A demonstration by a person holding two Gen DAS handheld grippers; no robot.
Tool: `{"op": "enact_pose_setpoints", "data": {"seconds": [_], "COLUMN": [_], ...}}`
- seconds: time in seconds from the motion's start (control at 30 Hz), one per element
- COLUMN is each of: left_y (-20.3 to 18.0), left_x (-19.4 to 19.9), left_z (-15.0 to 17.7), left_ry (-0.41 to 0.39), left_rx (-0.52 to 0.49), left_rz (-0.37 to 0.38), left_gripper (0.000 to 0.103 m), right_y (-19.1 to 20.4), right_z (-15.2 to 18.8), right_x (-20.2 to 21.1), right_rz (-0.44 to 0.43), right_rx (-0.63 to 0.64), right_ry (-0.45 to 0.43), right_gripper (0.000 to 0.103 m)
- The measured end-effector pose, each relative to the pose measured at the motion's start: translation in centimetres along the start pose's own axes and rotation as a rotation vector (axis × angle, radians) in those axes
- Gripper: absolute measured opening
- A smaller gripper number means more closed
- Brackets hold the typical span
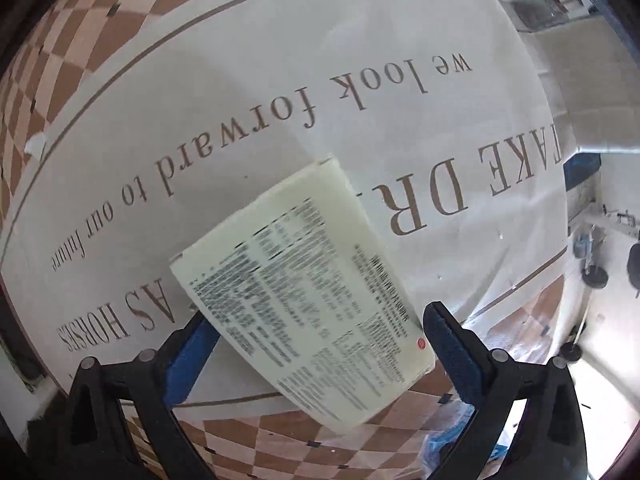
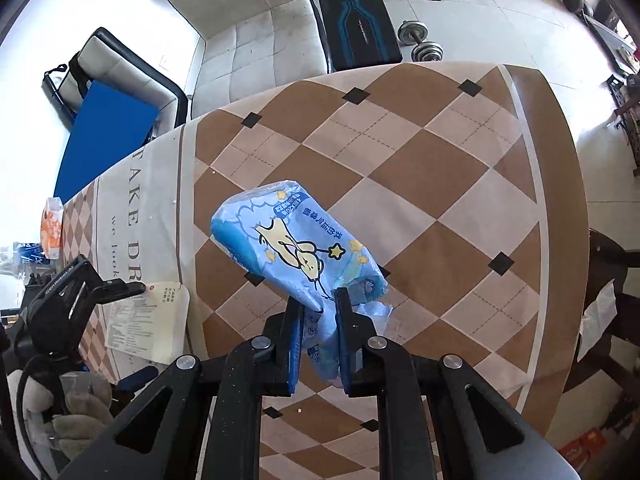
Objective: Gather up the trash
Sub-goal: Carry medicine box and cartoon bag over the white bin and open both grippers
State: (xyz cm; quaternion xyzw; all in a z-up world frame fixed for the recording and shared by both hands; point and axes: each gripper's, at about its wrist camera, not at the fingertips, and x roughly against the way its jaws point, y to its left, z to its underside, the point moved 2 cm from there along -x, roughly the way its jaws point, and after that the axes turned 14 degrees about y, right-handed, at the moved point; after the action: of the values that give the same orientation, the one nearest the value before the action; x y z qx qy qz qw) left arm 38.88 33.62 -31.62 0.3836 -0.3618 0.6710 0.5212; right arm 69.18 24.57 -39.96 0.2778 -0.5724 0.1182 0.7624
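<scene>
On the left we hold the left gripper (image 1: 316, 320) with its jaws spread wide on either side of a cream wrapper (image 1: 308, 292) printed with small black text; the wrapper lies flat on the white, lettered strip of the tablecloth (image 1: 240, 92), and we cannot tell whether either jaw touches it. From the right wrist view the same wrapper (image 2: 150, 326) sits near the table's left edge with the left gripper (image 2: 132, 290) over it. Moving right, our right gripper (image 2: 320, 312) has its jaws closed on the crumpled end of a blue tissue pack (image 2: 296, 240) with a cartoon duck, held up above the brown and beige diamond pattern of the table (image 2: 460, 184). Beyond the table's far edge are a black bench (image 2: 356, 20) and a dumbbell (image 2: 420, 42) on the floor.
</scene>
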Motion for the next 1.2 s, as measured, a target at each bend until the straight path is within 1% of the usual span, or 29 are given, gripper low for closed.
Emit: {"op": "enact_pose_setpoints", "data": {"seconds": [0.07,0.1,0.27,0.37,0.43,0.47,0.53,0.57,0.6,0.63,0.67,0.7,0.77,0.8,0.83,0.87,0.9,0.97,1.0,1.03,1.07,1.13,1.2], "left_y": [0.3,0.1,-0.2,0.2,0.6,1.0,2.1,2.9,3.7,4.4,5.3,5.9,6.9,7.3,7.7,7.9,8.8,8.8,8.6,8.7,9.0,7.9,7.0], "left_x": [-0.7,-0.6,-0.9,-1.5,-2.2,-2.6,-3.7,-4.4,-5.0,-5.1,-5.1,-5.0,-4.9,-4.8,-4.7,-4.4,-3.6,-3.3,-2.9,-2.5,-2.3,-1.9,-1.4], "left_z": [0.1,0.5,3.0,5.9,8.3,9.6,12.1,13.0,13.6,13.8,13.7,13.5,13.7,13.8,14.0,14.0,13.2,14.3,14.3,14.3,14.6,15.2,16.7], "left_ry": [-0.001,-0.024,-0.114,-0.165,-0.180,-0.190,-0.185,-0.172,-0.150,-0.149,-0.135,-0.128,-0.124,-0.124,-0.129,-0.138,-0.150,-0.167,-0.176,-0.188,-0.200,-0.227,-0.254], "left_rx": [-0.045,-0.080,-0.322,-0.495,-0.615,-0.671,-0.778,-0.807,-0.821,-0.813,-0.781,-0.749,-0.715,-0.704,-0.695,-0.694,-0.695,-0.699,-0.702,-0.706,-0.714,-0.727,-0.742], "left_rz": [-0.040,-0.056,-0.192,-0.293,-0.352,-0.397,-0.450,-0.464,-0.461,-0.430,-0.390,-0.366,-0.354,-0.347,-0.342,-0.338,-0.332,-0.335,-0.338,-0.345,-0.352,-0.371,-0.384], "left_gripper": [0.101,0.101,0.097,0.096,0.096,0.096,0.096,0.096,0.099,0.099,0.099,0.099,0.098,0.097,0.095,0.085,0.079,0.079,0.079,0.078,0.078,0.078,0.078], "right_y": [0.0,0.0,0.1,0.3,0.2,0.2,0.0,0.0,0.0,-0.1,-0.2,-0.1,-0.1,-0.1,0.0,0.2,0.4,0.6,0.8,0.8,0.8,0.8,0.8], "right_z": [-0.1,-0.1,0.3,1.0,1.5,1.8,2.7,3.2,3.7,4.1,4.4,4.6,4.7,4.6,4.6,4.6,4.6,4.9,5.0,5.2,5.5,6.1,6.9], "right_x": [-0.4,-0.6,-0.7,-0.7,-0.7,-0.8,-0.8,-1.0,-1.1,-1.3,-1.4,-1.6,-1.9,-2.0,-1.9,-2.0,-2.0,-1.9,-1.7,-1.5,-1.2,-0.6,0.0], "right_rz": [0.009,0.012,0.035,0.048,0.052,0.058,0.070,0.084,0.097,0.111,0.127,0.143,0.146,0.143,0.145,0.152,0.158,0.161,0.163,0.161,0.157,0.142,0.124], "right_rx": [0.011,0.015,0.045,0.072,0.084,0.093,0.114,0.129,0.142,0.154,0.161,0.170,0.169,0.169,0.171,0.179,0.188,0.202,0.208,0.208,0.208,0.206,0.206], "right_ry": [0.006,0.006,0.000,-0.004,-0.004,0.000,0.005,0.009,0.013,0.017,0.015,0.014,0.020,0.027,0.027,0.021,0.019,0.010,0.006,0.000,-0.007,-0.018,-0.027], "right_gripper": [0.016,0.015,0.015,0.015,0.015,0.015,0.015,0.015,0.015,0.015,0.015,0.015,0.017,0.020,0.021,0.021,0.021,0.019,0.014,0.012,0.012,0.010,0.010]}}
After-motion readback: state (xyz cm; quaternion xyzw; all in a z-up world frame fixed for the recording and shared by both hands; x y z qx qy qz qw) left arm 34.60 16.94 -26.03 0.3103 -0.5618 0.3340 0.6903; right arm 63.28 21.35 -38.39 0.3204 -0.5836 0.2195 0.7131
